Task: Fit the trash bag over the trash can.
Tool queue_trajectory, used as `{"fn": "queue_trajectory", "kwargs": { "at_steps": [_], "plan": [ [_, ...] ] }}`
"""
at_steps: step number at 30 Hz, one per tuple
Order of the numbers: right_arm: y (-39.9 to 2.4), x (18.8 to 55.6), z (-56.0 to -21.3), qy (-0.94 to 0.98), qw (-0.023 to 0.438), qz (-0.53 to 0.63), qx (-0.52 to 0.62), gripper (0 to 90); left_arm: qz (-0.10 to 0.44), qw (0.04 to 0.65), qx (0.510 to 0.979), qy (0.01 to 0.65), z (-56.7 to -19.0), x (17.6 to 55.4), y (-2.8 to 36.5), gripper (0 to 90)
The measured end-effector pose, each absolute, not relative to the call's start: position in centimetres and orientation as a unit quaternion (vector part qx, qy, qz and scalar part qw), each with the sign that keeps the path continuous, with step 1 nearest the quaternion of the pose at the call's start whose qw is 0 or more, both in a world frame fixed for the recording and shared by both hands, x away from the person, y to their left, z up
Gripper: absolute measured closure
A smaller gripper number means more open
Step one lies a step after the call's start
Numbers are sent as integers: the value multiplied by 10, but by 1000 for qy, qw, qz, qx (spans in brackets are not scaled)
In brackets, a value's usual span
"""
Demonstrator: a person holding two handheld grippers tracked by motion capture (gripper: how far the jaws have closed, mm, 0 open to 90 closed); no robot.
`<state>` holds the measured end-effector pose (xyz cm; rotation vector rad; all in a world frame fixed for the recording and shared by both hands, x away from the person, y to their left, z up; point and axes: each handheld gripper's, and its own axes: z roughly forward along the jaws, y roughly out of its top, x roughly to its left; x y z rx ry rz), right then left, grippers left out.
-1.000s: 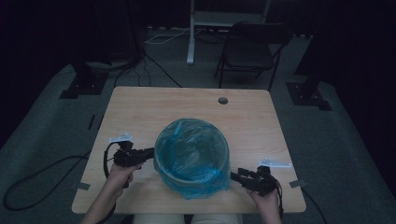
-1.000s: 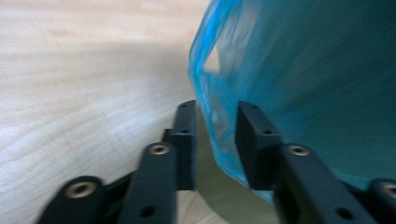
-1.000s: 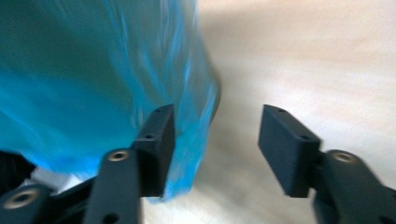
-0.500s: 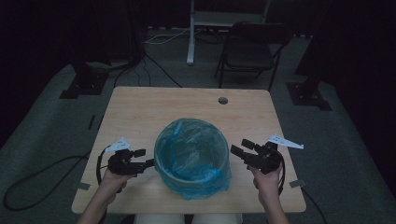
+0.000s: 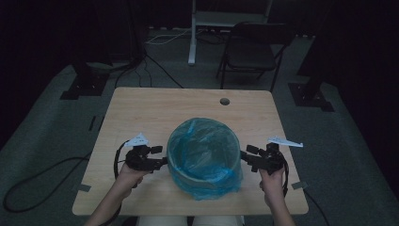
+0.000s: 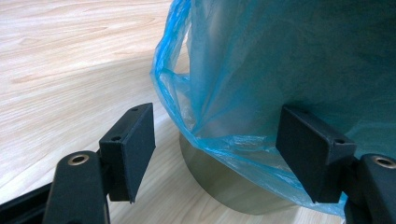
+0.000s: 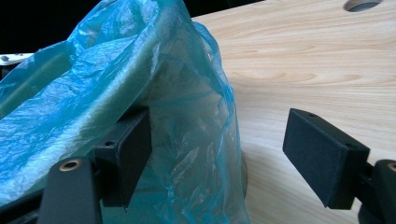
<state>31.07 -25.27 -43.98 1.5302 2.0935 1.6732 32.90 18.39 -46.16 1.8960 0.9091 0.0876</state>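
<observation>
The left gripper (image 6: pixel 215 154) view reveals the bin's (image 6: pixel 224 186) bare base; the blue bag (image 5: pixel 204 155) hangs loose between both grippers' spread, just-opened jaws, right gripper (image 7: pixel 219 158) included.

Dim room – grey floor (image 5: pixel 42 127), folding chair (image 5: pixel 251 49) (black)

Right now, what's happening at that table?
A person seated at a wooden table works on a round bin lined with a blue plastic bag, a gripper in each hand. The left gripper sits at the bin's left side, the right gripper at its right. Both sets of jaws have just been opening and stand apart. Loose bag film hangs between them, but the pads do not press on it. The bag is draped over the rim and down the outside.
</observation>
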Motion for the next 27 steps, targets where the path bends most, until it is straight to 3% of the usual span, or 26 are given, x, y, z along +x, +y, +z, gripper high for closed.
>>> {"fn": "queue_trajectory", "kwargs": {
  "at_steps": [11, 15, 17, 19, 21, 27],
  "plan": [
    [-267, 343, -437, 685, 21, 530, 500, 218, 43, 494, 782, 377, -461, 346, 171, 289],
    [-274, 345, -434, 685, 57, 524, 503, 194, 90, 481, 783, 384, -464, 346, 172, 282],
    [-285, 346, -431, 665, 73, 538, 513, 194, 109, 464, 785, 396, -467, 345, 174, 172],
    [-291, 346, -429, 653, 76, 547, 518, 194, 116, 454, 783, 410, -469, 344, 180, 172],
    [-304, 345, -420, 628, 92, 571, 521, 194, 103, 453, 781, 418, -470, 344, 186, 8],
    [-289, 347, -393, 622, 90, 624, 464, 184, 131, 472, 770, 409, -473, 333, 200, 2]
  ]
}}
